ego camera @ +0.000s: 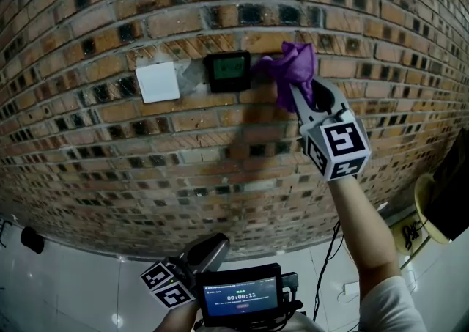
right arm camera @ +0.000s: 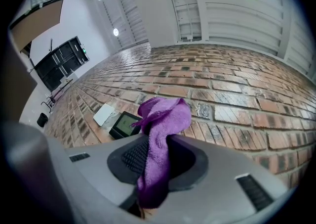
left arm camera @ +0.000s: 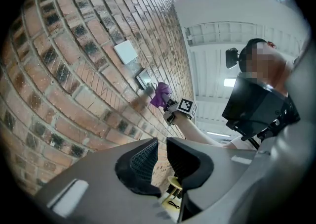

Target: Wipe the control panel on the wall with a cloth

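Note:
A small black control panel (ego camera: pixel 228 71) with a green screen is mounted on the brick wall; the right gripper view shows the panel (right arm camera: pixel 124 124) too. My right gripper (ego camera: pixel 297 87) is raised near the wall, shut on a purple cloth (ego camera: pixel 290 68) just right of the panel. The cloth (right arm camera: pixel 159 145) hangs pinched between the jaws and its top bunches toward the bricks. My left gripper (ego camera: pixel 209 248) stays low, near the bottom of the head view, jaws nearly together with nothing between them (left arm camera: pixel 161 158).
A white wall plate (ego camera: pixel 157 81) sits left of the panel. A black device with a timer screen (ego camera: pixel 242 296) hangs at my chest. A yellowish stool (ego camera: pixel 431 213) stands at lower right. A cable (ego camera: pixel 327 264) runs along the pale floor.

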A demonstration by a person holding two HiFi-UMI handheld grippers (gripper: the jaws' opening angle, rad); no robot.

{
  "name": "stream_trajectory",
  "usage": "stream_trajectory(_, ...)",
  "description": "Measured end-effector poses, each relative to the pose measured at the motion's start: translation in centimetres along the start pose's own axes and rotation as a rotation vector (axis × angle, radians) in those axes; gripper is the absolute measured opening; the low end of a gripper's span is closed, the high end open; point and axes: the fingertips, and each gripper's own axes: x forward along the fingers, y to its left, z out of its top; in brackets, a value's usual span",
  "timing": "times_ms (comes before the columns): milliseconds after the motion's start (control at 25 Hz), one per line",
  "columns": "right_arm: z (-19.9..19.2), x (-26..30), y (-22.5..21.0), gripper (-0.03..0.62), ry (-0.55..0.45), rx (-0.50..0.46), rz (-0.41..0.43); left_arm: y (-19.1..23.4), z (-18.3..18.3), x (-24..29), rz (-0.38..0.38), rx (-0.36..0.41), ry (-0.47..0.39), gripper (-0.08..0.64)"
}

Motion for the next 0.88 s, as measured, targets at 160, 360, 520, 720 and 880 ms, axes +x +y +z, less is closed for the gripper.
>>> stream_trajectory(160, 0.2, -1.0, 0.2, 0.098, -0.01, 0.013, 0.009, 0.1, -0.1, 0.0, 0.003, -0.001, 0.002, 0.057)
stream_trajectory(360, 0.5, -2.2, 0.8, 0.098, -0.022, 0.029, 0.029, 0.2, -0.1, 0.1, 0.005, -0.002, 0.002, 0.057)
stream_trajectory(520, 0.7, -3.3, 1.6, 0.098, -0.027, 0.05, 0.055, 0.2, -0.2, 0.2, 0.007, -0.004, 0.003, 0.057)
stream_trajectory(720, 0.5, -4.6, 2.6, 0.098, -0.024, 0.076, 0.079, 0.3, -0.3, 0.1, 0.008, -0.006, 0.004, 0.057)
stream_trajectory(880, -0.1, -5.4, 3.4, 0.098, -0.013, 0.097, 0.094, 0.3, -0.4, 0.1, 0.009, -0.012, 0.002, 0.057)
